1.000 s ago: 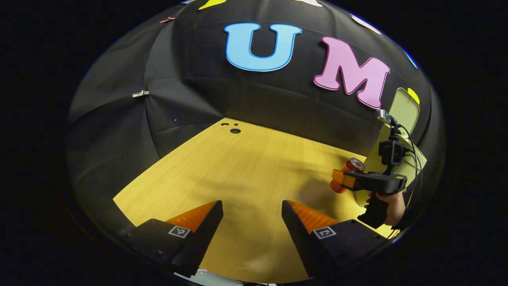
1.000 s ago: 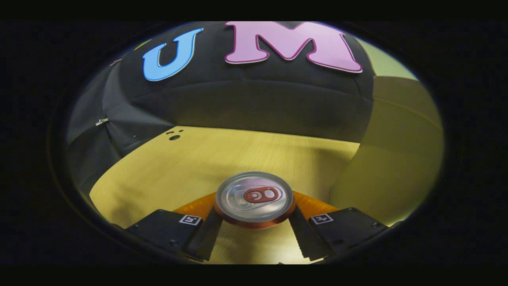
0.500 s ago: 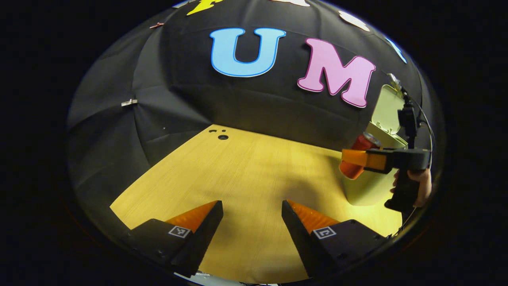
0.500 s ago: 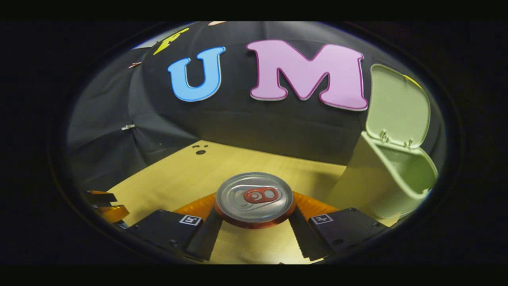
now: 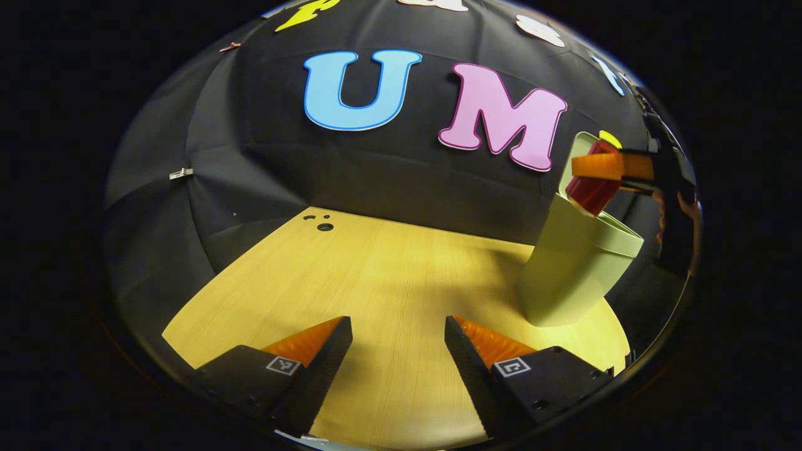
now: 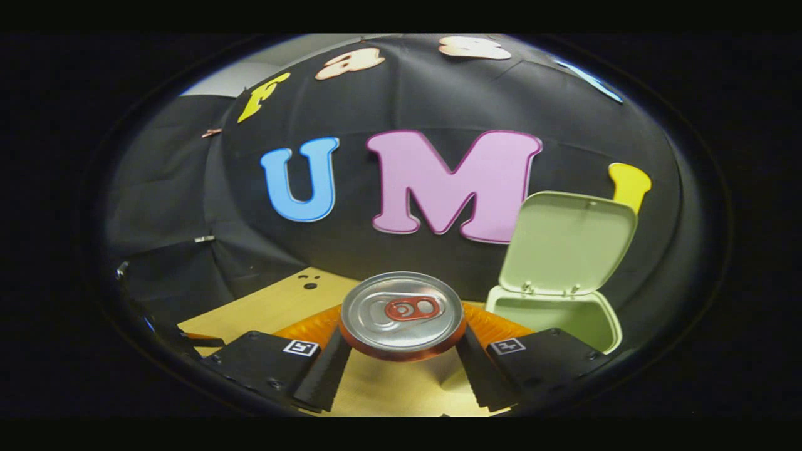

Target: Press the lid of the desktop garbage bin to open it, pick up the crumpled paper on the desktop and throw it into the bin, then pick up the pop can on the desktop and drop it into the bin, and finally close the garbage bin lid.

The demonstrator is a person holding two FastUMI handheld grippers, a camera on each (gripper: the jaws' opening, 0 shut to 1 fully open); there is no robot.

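Pale green plastic, lid flipped up: the desktop garbage bin (image 6: 557, 316) stands open near the right end of the wooden desktop (image 5: 388, 282). The right gripper (image 6: 401, 351) has both fingers clamped on the sides of the pop can (image 6: 401, 310), carried up by the bin's mouth, tilted at its near rim in the left gripper view. The left gripper (image 5: 398, 351) hangs low over bare desktop, fingers wide apart, holding nothing. The risk, as I judge it: the can looks off-centre over the opening. Let go here and it could clip the rim, bounce onto the desktop, or knock the raised lid (image 6: 567, 241) shut.
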